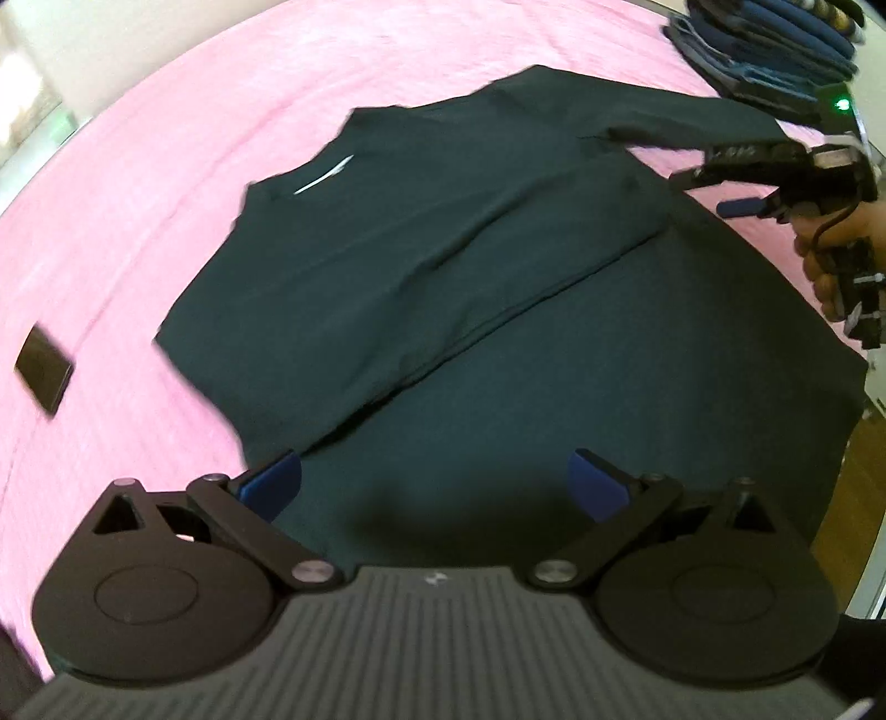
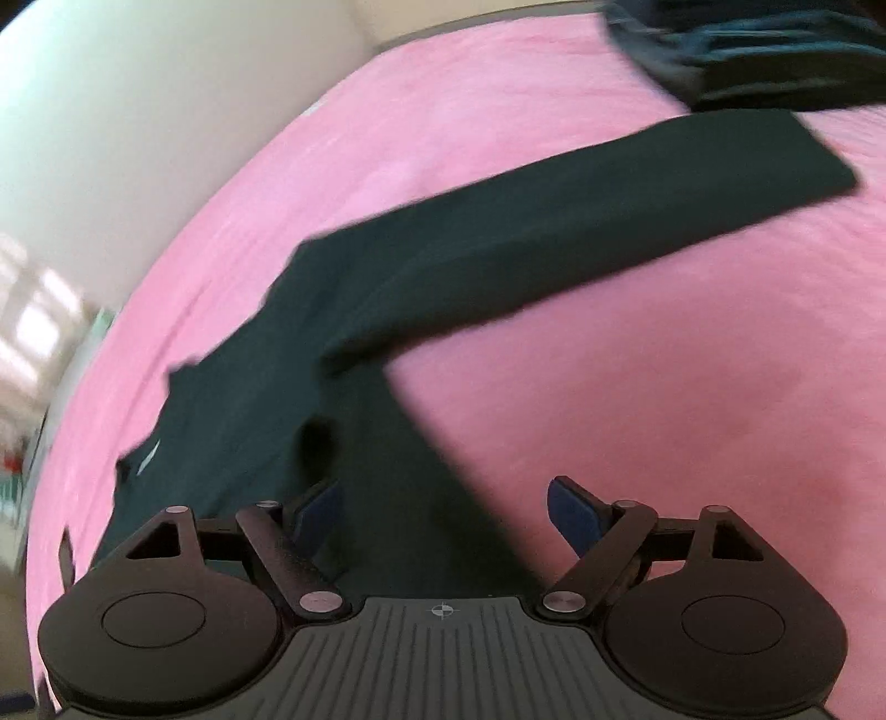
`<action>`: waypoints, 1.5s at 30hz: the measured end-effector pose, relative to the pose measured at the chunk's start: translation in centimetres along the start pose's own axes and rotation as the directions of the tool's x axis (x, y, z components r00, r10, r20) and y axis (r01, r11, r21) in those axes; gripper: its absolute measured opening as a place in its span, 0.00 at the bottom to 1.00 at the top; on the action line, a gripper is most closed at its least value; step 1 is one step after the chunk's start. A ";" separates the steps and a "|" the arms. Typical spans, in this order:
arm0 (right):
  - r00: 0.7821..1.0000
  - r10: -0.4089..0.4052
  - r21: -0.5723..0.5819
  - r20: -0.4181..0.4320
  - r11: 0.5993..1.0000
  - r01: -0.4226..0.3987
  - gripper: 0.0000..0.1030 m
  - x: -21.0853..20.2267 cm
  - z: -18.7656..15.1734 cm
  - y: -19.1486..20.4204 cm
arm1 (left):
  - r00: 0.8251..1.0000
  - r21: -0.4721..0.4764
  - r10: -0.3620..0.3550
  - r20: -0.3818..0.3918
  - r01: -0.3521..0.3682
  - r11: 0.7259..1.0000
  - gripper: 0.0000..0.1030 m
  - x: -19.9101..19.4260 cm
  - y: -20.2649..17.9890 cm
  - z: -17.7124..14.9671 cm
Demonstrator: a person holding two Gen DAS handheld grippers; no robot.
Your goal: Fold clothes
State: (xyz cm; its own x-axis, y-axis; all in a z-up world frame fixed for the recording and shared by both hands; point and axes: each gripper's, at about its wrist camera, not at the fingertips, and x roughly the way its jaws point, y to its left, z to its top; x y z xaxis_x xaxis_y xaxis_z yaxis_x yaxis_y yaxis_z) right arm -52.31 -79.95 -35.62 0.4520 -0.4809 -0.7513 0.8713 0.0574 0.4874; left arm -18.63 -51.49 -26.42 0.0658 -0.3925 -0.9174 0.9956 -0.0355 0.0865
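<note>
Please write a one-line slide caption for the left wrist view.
Open left gripper above a partly folded dark long-sleeved shirt on a pink bedspread, with the right gripper at its sleeve.

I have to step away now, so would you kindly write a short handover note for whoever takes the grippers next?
Left gripper: open, empty, above the near part of the dark green shirt.
Right gripper: open, empty, over the shirt's edge.
Shirt lies flat on the pink cover; one side is folded across the body.
The other sleeve lies stretched out towards the stack of folded clothes.
Left: fold that sleeve in, fold the body, add it to the stack.
</note>
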 end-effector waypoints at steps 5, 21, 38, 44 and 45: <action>0.989 -0.099 0.151 0.114 0.985 0.082 0.81 -1.9 4.9 -8.1 | 1.000 0.050 -0.028 0.007 0.028 0.998 0.98 1.6 -2.2 2.9; 0.964 -0.089 0.539 0.250 0.840 -0.062 0.03 -1.1 14.0 -23.7 | 0.998 0.194 -0.027 -0.055 0.037 0.980 0.98 7.1 -9.7 8.8; 0.868 0.445 -0.513 0.218 0.809 -0.286 0.03 -3.7 7.3 22.1 | 0.999 0.023 0.030 0.033 -0.031 0.999 0.98 1.3 -3.9 6.6; 0.880 0.465 -0.676 -0.096 0.618 -0.400 0.91 5.7 -7.9 33.5 | 0.997 -0.102 0.077 0.021 -0.074 0.992 0.98 -1.2 2.6 0.7; 0.874 0.465 -0.669 -0.140 0.607 -0.429 0.91 6.7 -9.7 34.0 | 0.996 -0.125 0.086 0.015 -0.083 0.989 0.98 -1.5 3.8 -0.4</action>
State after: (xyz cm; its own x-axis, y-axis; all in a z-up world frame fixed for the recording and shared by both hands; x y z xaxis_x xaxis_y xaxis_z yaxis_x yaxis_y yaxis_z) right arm -17.81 -72.73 -28.35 0.8268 -0.2714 -0.4927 0.4627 0.8263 0.3211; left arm -14.88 -50.64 -24.83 0.1497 -0.4076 -0.9008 0.9872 0.1127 0.1130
